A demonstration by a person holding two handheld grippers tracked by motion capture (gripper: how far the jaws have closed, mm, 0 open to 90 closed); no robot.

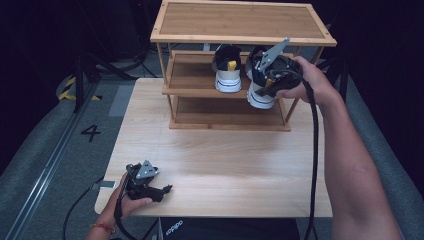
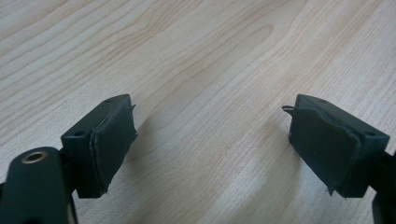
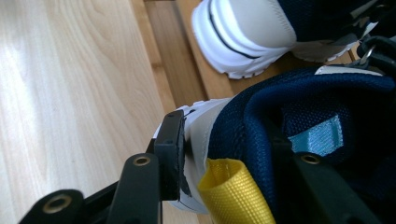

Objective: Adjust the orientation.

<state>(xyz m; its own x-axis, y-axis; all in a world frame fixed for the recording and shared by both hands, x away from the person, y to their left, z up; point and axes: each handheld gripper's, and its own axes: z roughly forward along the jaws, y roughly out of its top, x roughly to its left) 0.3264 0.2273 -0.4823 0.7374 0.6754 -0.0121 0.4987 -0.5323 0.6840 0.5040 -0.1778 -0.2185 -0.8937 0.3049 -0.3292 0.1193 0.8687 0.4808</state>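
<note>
Taking the rack (image 1: 227,107) as landmark and reading from the left: the left gripper (image 1: 167,189) rests on the table (image 1: 225,160) well in front of the rack's left end, jaws spread wide with nothing between them; on the rack's middle shelf one shoe (image 1: 227,70) already stands, heel outward; just beside it, at the shelf's right end, the right gripper (image 1: 270,82) clamps the heel collar of the second shoe (image 1: 260,97), which hangs at the shelf's front edge. The placing step looks half done; next, push the shoe inward until its sole sits flat beside its mate, then release.
</note>
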